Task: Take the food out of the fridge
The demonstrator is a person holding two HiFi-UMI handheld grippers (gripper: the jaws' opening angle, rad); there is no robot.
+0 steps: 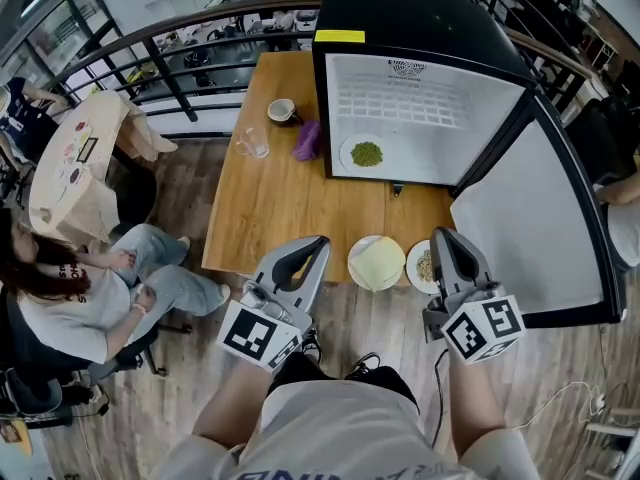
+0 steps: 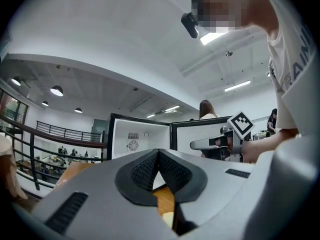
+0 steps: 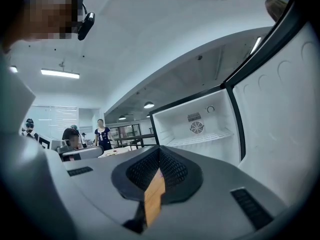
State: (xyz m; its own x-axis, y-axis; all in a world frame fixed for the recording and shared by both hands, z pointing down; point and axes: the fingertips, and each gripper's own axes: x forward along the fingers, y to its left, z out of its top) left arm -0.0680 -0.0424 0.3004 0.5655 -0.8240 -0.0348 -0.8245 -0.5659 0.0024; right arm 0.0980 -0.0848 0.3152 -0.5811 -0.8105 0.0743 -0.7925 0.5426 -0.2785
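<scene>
A black mini fridge [image 1: 420, 28] stands on the wooden table [image 1: 270, 198], its door [image 1: 540, 218] swung open to the right. Inside it lies a white plate of green food [image 1: 366, 154]. Two plates sit at the table's near edge: one with pale yellow food [image 1: 377, 262], and one with grainy food [image 1: 424, 265] partly hidden by my right gripper [image 1: 441, 234]. My left gripper [image 1: 318, 241] hovers just left of the yellow plate. Both grippers are shut and empty, held level in front of the table. The open fridge [image 3: 200, 129] faces my right gripper [image 3: 159, 160].
Left of the fridge stand a glass [image 1: 252, 143], a cup [image 1: 283, 110] and a purple object [image 1: 306, 140]. A person sits at the left [image 1: 80, 298] beside a round table [image 1: 75, 163]. A railing [image 1: 180, 28] runs behind the wooden table.
</scene>
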